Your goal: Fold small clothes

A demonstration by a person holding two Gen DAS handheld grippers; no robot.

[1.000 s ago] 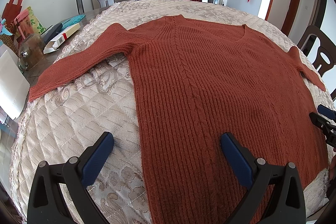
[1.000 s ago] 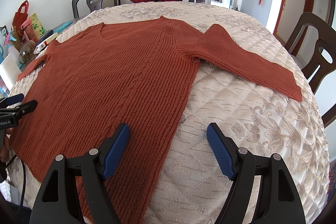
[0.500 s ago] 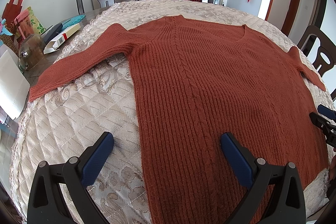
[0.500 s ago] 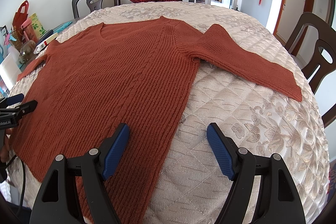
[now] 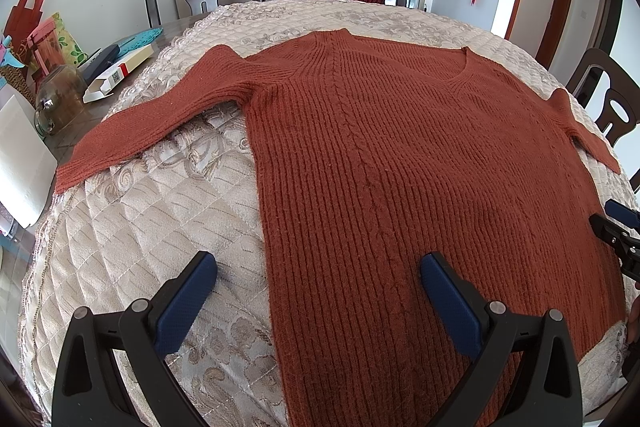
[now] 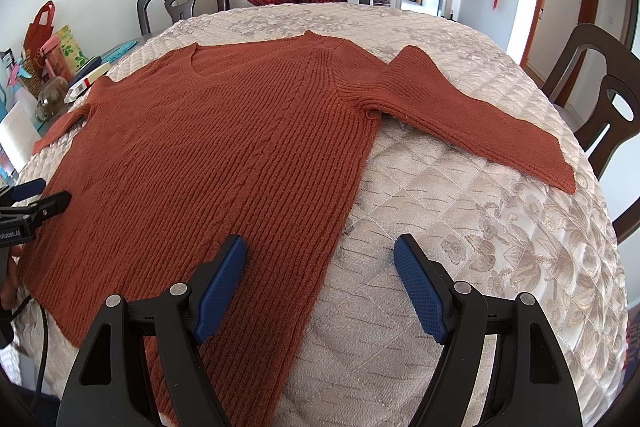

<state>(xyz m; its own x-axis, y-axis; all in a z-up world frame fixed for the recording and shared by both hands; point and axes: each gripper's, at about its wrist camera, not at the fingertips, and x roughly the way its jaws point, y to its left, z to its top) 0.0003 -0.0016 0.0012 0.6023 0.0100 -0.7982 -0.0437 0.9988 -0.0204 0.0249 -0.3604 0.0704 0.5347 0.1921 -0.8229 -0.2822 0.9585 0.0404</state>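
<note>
Sweater (image 5: 420,155) was seen unmoved from a second earlier, spread flat, sleeves out. Left gripper (image 5: 318,281) and right gripper (image 6: 320,271) were still held wide, empty, near the hem; folding was judged unstarted.

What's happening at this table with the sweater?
A person holds a hand-held gripper in each hand over a rust-red ribbed knit sweater spread flat, sleeves out, on a cream quilted table cover. The left hand-held gripper and right hand-held gripper are both open, gripping nothing. No fold has been made.
</note>
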